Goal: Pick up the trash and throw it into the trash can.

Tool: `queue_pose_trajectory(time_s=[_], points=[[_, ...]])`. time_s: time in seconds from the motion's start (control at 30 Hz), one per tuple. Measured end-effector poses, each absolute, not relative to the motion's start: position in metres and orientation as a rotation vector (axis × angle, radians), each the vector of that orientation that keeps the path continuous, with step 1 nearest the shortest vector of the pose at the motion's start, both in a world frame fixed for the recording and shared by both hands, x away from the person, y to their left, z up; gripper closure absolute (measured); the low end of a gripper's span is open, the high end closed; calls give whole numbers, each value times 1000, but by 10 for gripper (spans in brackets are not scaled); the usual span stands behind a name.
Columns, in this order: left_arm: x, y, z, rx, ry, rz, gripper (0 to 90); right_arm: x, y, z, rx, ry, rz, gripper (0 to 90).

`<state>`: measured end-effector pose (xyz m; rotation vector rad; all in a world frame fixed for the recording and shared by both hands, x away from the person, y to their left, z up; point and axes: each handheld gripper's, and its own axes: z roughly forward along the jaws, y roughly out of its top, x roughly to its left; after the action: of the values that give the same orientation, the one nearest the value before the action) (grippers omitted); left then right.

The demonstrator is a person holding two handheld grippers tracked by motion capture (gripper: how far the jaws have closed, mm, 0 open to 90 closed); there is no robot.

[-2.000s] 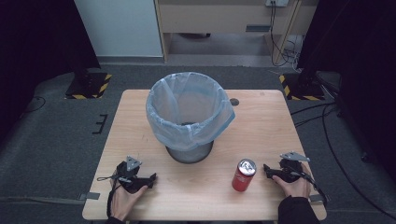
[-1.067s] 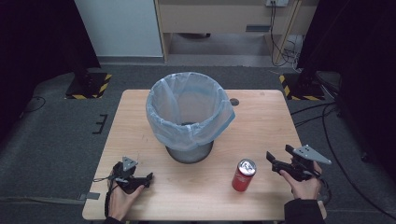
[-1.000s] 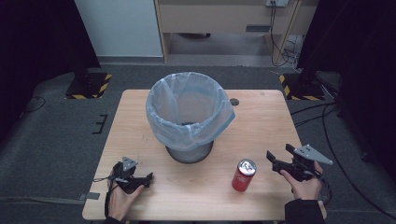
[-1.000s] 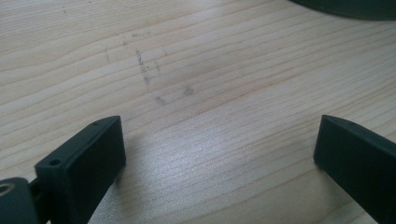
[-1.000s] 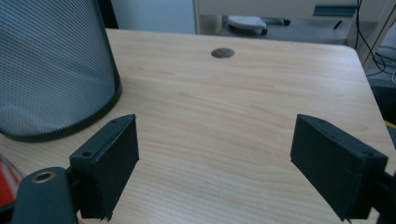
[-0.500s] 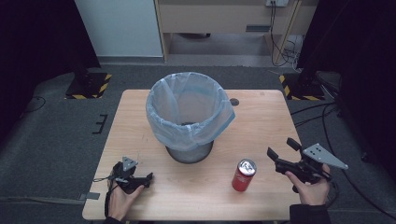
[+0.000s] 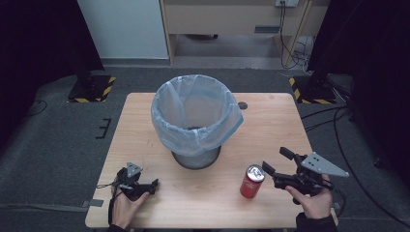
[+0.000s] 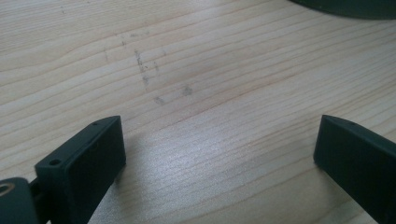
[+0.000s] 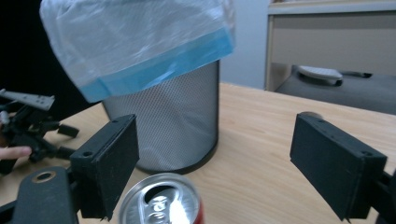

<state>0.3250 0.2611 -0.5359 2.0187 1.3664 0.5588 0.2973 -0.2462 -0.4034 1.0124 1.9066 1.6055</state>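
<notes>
One light wooden table (image 7: 145,125). One grey mesh waste bin (image 7: 196,155) stands at its centre, lined with one translucent pale-blue plastic bag (image 7: 193,116) folded over the rim. One red drink can with silver top (image 7: 252,181) stands upright on the table, near the bin's base, toward the person's right and nearer the person. One small dark round spot (image 7: 242,105) on the table beyond the bin on its right side; cannot tell what it is.

Two black two-jaw grippers, one per hand. Left gripper (image 7: 150,185) lies low on the table, near side of the bin and left of it, well apart from the can; jaws spread wide over bare wood in the left gripper view, nothing between them. Right gripper (image 7: 277,166) is just right of the can, raised off the table, pointing at the can and bin; jaws released wide, gripping nothing. In the right gripper view the can top sits low by the left jaw, bin behind it.
</notes>
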Motion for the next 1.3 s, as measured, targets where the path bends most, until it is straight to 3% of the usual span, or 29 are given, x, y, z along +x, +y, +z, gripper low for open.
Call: queue_pose_trajectory(time_s=[0.9,1.3], points=[[325,261,-536,2019,1364,558,12,304,-216,-451,971,2215,1432,190],[325,261,-536,2020,1364,558,12,306,-211,-463,947,2308,1361,319]])
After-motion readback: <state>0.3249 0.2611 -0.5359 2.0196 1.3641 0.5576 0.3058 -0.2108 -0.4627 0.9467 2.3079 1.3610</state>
